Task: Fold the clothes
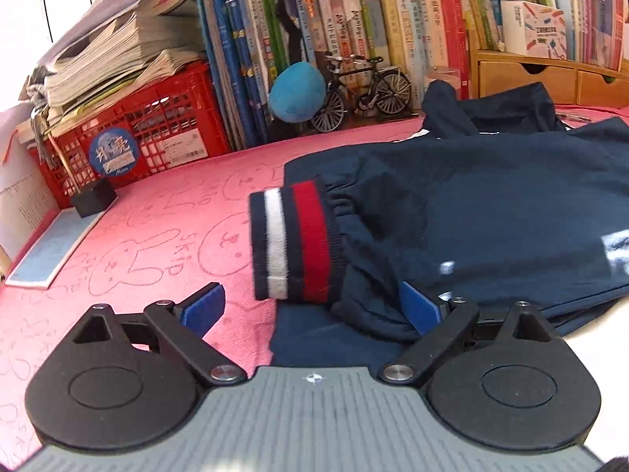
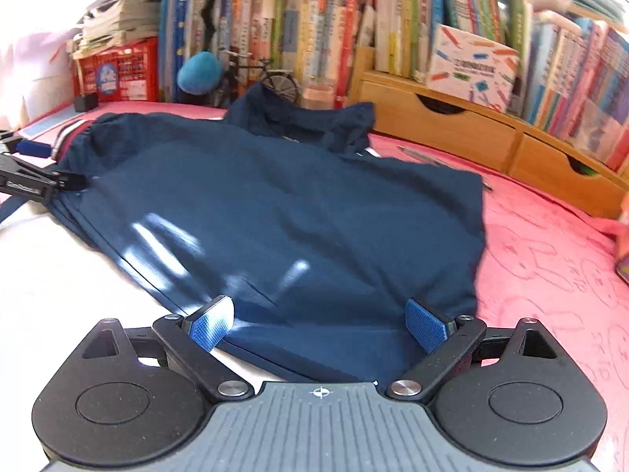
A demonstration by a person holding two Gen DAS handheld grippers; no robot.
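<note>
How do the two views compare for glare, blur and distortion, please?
Left wrist view: mostly sharp, the striped cuff crisp; the lower right is blown out white and the bookshelf bows. Right wrist view: softer, bright patches smear across the navy garment, the left side is washed out, and the wooden drawers curve.

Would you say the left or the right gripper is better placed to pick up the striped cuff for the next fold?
Left, probably. The left gripper is open with the striped cuff just ahead of its fingers. The right gripper is open over the navy garment at its opposite end.
</note>
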